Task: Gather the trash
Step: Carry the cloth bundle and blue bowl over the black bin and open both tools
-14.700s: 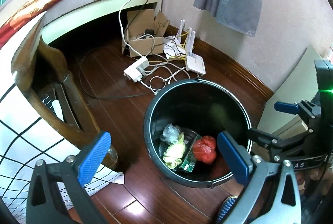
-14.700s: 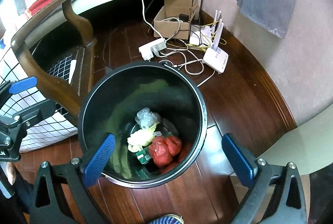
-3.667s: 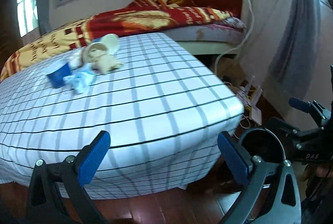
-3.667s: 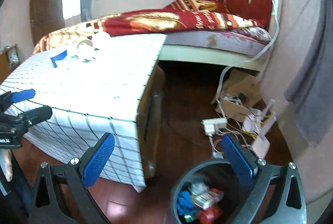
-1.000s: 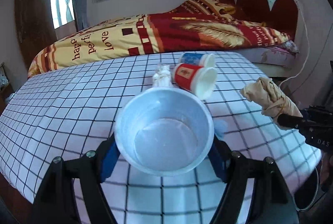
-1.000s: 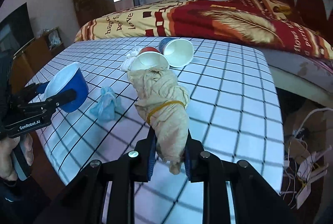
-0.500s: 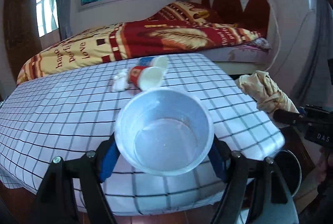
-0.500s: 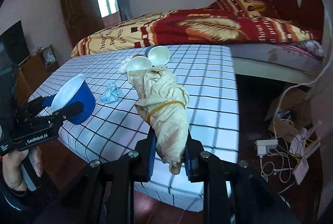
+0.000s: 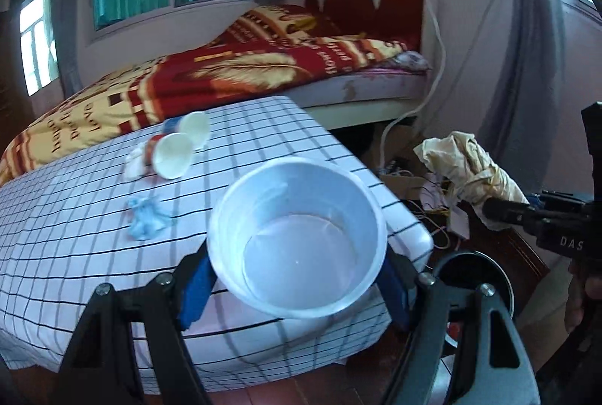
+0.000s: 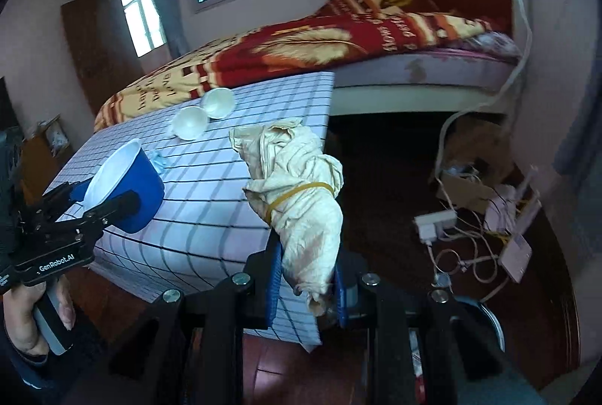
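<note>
Left wrist view shows the left gripper (image 9: 297,277) clamped on a cup (image 9: 297,243) at centre, the right gripper (image 10: 306,273) clamped on a bag (image 10: 301,194), both apparently bound for the bin (image 9: 470,273) lower right, needing release overhead.

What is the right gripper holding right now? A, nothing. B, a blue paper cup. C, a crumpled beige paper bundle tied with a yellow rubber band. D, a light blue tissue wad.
C: the right gripper is shut on the crumpled beige paper bundle with the yellow rubber band; the blue paper cup sits in the left gripper.
</note>
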